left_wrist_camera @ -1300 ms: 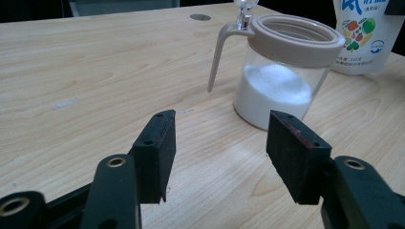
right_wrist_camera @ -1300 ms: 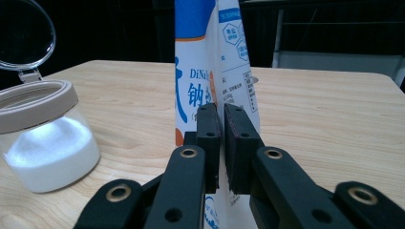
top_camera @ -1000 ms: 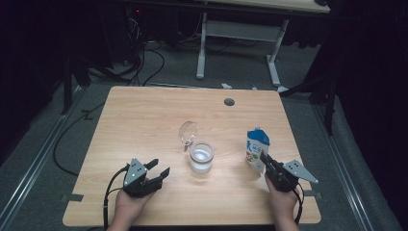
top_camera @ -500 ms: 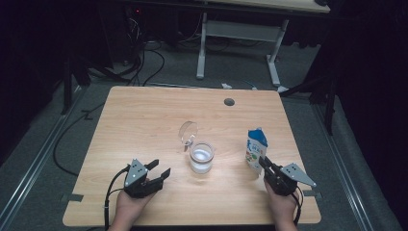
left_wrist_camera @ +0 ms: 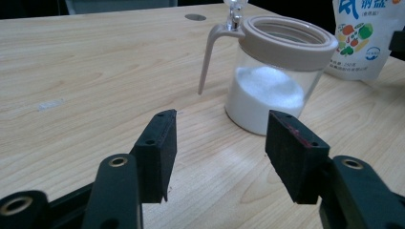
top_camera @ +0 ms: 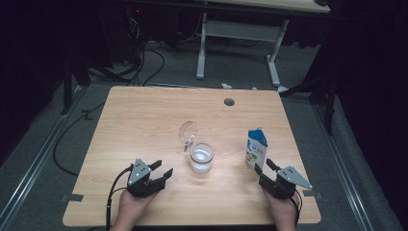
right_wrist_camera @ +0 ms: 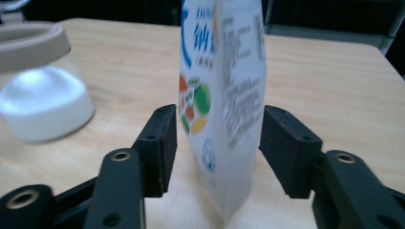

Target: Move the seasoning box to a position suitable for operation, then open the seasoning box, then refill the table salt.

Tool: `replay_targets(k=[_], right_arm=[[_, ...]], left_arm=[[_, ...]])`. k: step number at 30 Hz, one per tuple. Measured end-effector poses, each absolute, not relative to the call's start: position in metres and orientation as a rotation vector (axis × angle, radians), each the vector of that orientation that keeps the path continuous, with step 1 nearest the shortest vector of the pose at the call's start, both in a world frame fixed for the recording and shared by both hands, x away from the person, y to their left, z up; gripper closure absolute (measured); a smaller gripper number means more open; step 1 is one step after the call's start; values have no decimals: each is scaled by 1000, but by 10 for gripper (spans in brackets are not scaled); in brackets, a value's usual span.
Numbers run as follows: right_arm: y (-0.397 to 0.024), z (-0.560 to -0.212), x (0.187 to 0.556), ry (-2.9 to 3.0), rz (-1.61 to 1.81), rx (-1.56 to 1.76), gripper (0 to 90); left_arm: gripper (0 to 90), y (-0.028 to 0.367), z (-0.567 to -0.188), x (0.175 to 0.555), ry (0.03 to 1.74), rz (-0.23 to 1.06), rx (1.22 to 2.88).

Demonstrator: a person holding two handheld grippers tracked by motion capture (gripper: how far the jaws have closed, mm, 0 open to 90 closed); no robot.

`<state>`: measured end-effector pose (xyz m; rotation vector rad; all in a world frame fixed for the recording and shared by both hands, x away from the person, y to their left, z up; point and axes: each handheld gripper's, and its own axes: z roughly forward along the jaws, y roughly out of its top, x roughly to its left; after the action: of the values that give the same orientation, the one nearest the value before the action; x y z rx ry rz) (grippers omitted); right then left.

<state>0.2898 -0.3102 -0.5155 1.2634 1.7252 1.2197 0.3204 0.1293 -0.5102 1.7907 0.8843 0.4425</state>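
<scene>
Right tongs [right_wrist_camera: 217,143] have just been opening, pads clear of the upright blue-and-white paper carton [top_camera: 256,147] between them, right of the clear sugar jar [top_camera: 201,157]. Left tongs [top_camera: 159,172] gape empty near-left. Careless retreat could clip and topple that carton.

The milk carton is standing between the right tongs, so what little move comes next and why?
Probably pull the right tongs straight back from the milk carton. Their jaws have just been opening, and gaps show on both sides of the carton, which stands upright on the table beside the open jar. It looks set down.
</scene>
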Motion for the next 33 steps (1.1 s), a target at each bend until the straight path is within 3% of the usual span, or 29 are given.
replay_targets(k=[5, 11, 33], right_arm=[[-310, -520, 272, 1761, 1189, 1280, 463], [-304, -515, 258, 1798, 1200, 1251, 560], [-248, -511, 304, 1982, 1207, 1159, 658]], left_arm=[[468, 127, -513, 320, 886, 426, 1807], [484, 126, -510, 324, 899, 396, 1815], [504, 127, -495, 338, 958, 435, 1808]])
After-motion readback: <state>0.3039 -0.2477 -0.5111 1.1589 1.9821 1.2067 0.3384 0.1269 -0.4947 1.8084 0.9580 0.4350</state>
